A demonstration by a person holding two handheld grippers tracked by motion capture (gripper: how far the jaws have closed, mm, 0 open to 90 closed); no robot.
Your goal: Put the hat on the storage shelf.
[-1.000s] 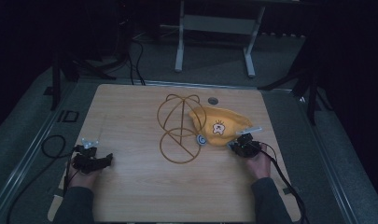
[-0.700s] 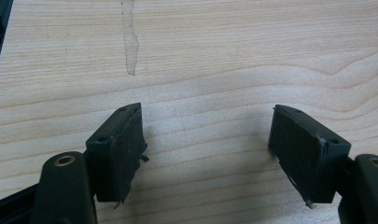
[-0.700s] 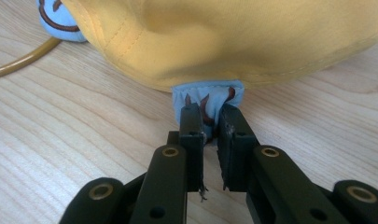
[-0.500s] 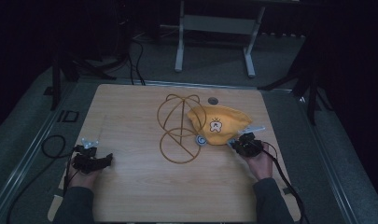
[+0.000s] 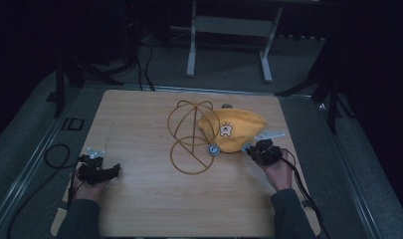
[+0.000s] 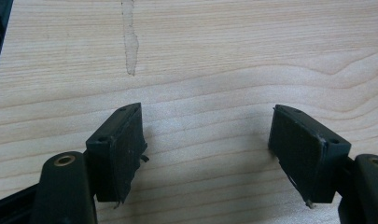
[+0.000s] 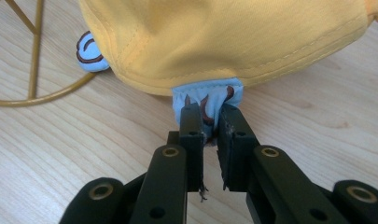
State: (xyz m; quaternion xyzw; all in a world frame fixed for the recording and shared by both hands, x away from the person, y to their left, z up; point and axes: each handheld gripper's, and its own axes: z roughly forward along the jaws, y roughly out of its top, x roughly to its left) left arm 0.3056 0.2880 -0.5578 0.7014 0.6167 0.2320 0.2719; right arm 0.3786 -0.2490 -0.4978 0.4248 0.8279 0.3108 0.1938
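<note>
A yellow cap (image 5: 234,129) with a small cartoon patch lies at the table's middle right, leaning on a gold wire stand (image 5: 191,137). My right gripper (image 5: 252,150) is at the cap's near right edge. In the right gripper view the gripper (image 7: 210,122) is shut on a light blue fabric tab (image 7: 207,95) that hangs from the rim of the cap (image 7: 224,42). A second blue ear (image 7: 91,51) lies by the wire stand (image 7: 35,60). My left gripper (image 5: 114,171) rests near the table's front left. Its jaws (image 6: 207,149) stand open over bare wood.
The wooden table (image 5: 139,199) has a small dark round thing (image 5: 227,105) near its far edge. A black cable loop (image 5: 54,154) lies off the table's left side. A grey metal frame (image 5: 229,30) stands on the floor beyond the table.
My right gripper has risen slightly, lifting the cap's near edge with it. The left gripper has stayed where it was.
</note>
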